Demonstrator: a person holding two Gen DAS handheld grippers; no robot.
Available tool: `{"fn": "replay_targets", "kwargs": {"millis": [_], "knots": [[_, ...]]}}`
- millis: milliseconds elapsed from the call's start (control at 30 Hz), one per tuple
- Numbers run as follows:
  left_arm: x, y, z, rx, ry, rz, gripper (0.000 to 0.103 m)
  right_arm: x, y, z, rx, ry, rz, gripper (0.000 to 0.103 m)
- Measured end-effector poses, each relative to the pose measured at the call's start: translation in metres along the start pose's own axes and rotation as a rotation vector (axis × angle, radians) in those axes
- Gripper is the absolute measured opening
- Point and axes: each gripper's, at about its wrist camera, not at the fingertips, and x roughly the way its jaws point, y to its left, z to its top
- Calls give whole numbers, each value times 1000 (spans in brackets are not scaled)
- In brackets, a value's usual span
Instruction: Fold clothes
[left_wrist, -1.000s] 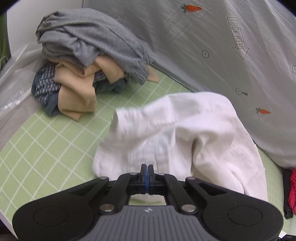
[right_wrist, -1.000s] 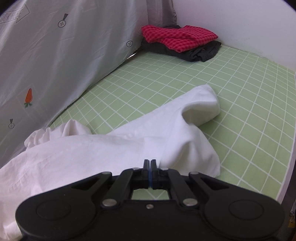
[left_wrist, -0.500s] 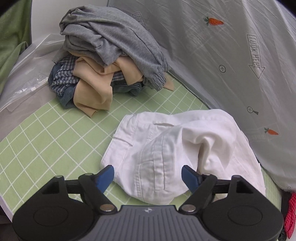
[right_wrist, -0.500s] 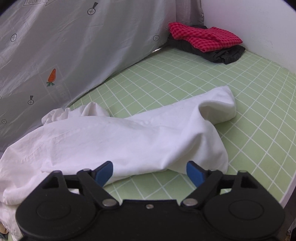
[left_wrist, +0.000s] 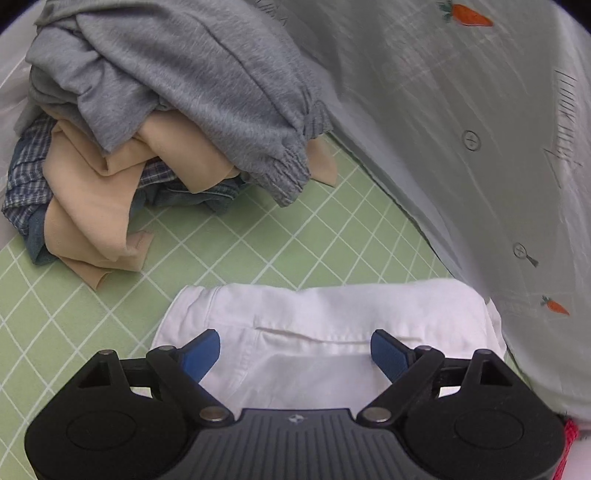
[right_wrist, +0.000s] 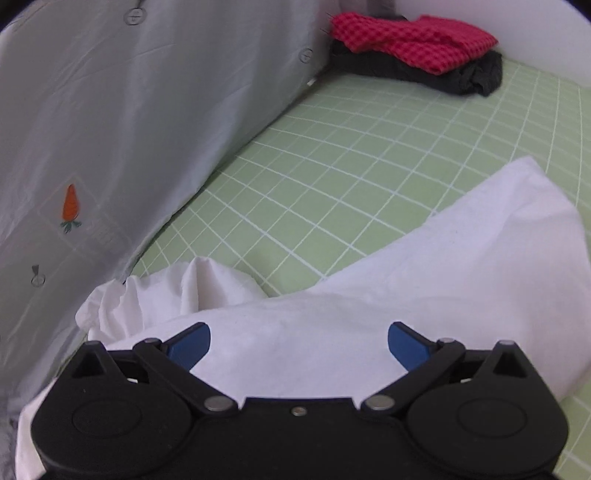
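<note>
White trousers (left_wrist: 317, 332) lie rumpled on the green grid mat (left_wrist: 258, 243). In the left wrist view their waistband end with a slit pocket sits right under my left gripper (left_wrist: 295, 352), which is open with its blue pads spread over the cloth. In the right wrist view the trouser legs (right_wrist: 424, 295) stretch to the right, and my right gripper (right_wrist: 298, 341) hovers open above them, holding nothing. Whether either gripper touches the fabric I cannot tell.
A heap of unfolded clothes (left_wrist: 155, 122), grey, beige and blue plaid, sits at the mat's far left. A grey carrot-print sheet (left_wrist: 461, 129) hangs along the back. A folded red checked garment on a dark one (right_wrist: 413, 48) lies in the far right corner by the white wall.
A second ago both grippers were shut on the white trousers. They have opened, let the trousers drop on the mat, and moved lower and closer over the cloth.
</note>
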Motion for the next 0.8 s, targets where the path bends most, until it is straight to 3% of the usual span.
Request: {"fn": "replay_targets", "kwargs": {"millis": [67,333,433,533,633,700,767,800], "knots": [[17,-1,16,-61,25,-1,89,17,7,11,68,42,-10,103],[74,-17,30,-62,104,88,89,78,18,30,220,199,-186,103],[77,-20,28,-40,108,105,89,74,21,26,173,190,-222,102],[77,-23,24,-8,106,114,89,69,25,21,123,179,-257,92],[75,-25,17,14,106,121,89,64,28,16,72,168,-292,62],[74,-25,14,15,108,122,88,55,21,13,53,149,-282,32],[73,-25,14,18,117,121,87,48,8,12,39,150,-208,3],[72,-25,12,23,120,118,87,45,0,12,46,155,-172,2]]}}
